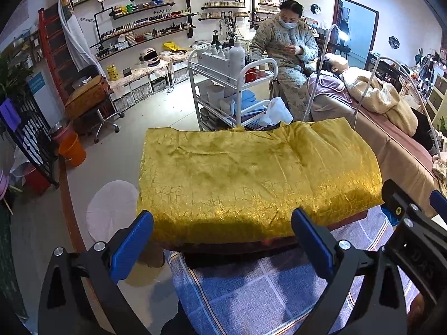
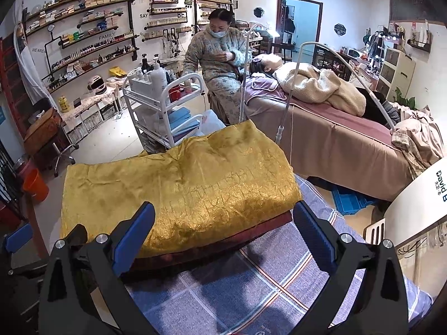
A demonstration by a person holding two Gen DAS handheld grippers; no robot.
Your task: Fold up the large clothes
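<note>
A large gold brocade garment (image 1: 251, 178) lies folded into a broad rectangle on a bed covered by a blue plaid sheet (image 1: 251, 293). A dark red lining shows along its near edge (image 2: 212, 245). My left gripper (image 1: 223, 240) hovers open just short of that near edge, nothing between its blue pads. The right gripper (image 2: 223, 237) is open too, over the garment's (image 2: 178, 192) near right corner, holding nothing. In the left wrist view the right gripper's black body (image 1: 419, 240) shows at the right edge.
A white trolley (image 1: 232, 89) stands beyond the garment. A seated person in a mask (image 1: 287, 53) tends someone lying on a treatment bed (image 2: 335, 139) at the right. An orange bucket (image 1: 72, 150), a round pale stool (image 1: 111, 209) and a white machine (image 2: 419, 195) flank the bed.
</note>
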